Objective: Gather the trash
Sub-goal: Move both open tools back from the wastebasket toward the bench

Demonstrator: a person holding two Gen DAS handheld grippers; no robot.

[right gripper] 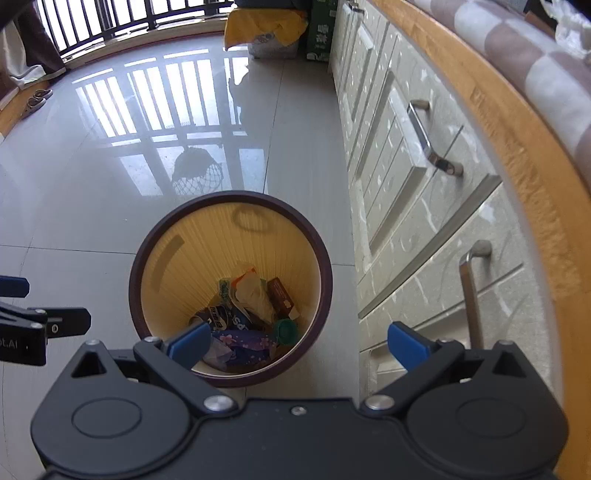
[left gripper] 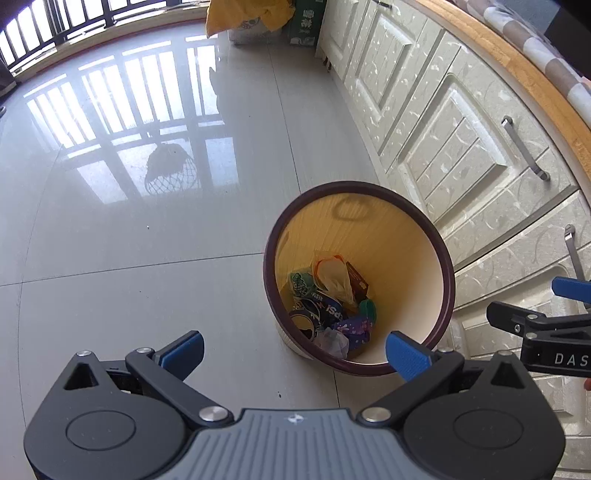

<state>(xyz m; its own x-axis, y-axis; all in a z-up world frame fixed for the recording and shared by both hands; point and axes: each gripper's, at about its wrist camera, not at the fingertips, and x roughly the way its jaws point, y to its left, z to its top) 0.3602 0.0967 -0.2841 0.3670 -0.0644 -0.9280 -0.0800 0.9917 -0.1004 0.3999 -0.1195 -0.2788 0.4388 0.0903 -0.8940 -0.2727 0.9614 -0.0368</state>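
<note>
A round bin (right gripper: 231, 206) with a dark rim and pale yellow inner wall is seen standing on the glossy grey tiled floor (left gripper: 129, 240), just beside a row of cream cabinet doors (left gripper: 436, 122) fitted with metal handles (right gripper: 432, 136). The trash (right gripper: 251, 317) is found at the bottom of the bin: a dark blue can (left gripper: 325, 314), a pale crumpled bag (left gripper: 334, 277), a small brown box (right gripper: 280, 297), a green cap (right gripper: 286, 330), a purple flowered wrapper (left gripper: 356, 326) and a green printed packet (left gripper: 301, 282) are heaped together. The left gripper (left gripper: 295, 350) is held above the floor with its blue pads (left gripper: 406, 356) spread wide and nothing between them; its right pad overlaps the near rim of the bin in the left wrist view. The right gripper (right gripper: 299, 343) is likewise released and empty, and is poised over the bin's near edge, one pad (right gripper: 188, 343) over the opening and the other toward the cabinets. A wooden counter edge (right gripper: 517, 147) is seen above the doors. At the far wall a yellow cloth (left gripper: 251, 14) and what may be a green carton (right gripper: 319, 33) are made out, though blurred by distance.
</note>
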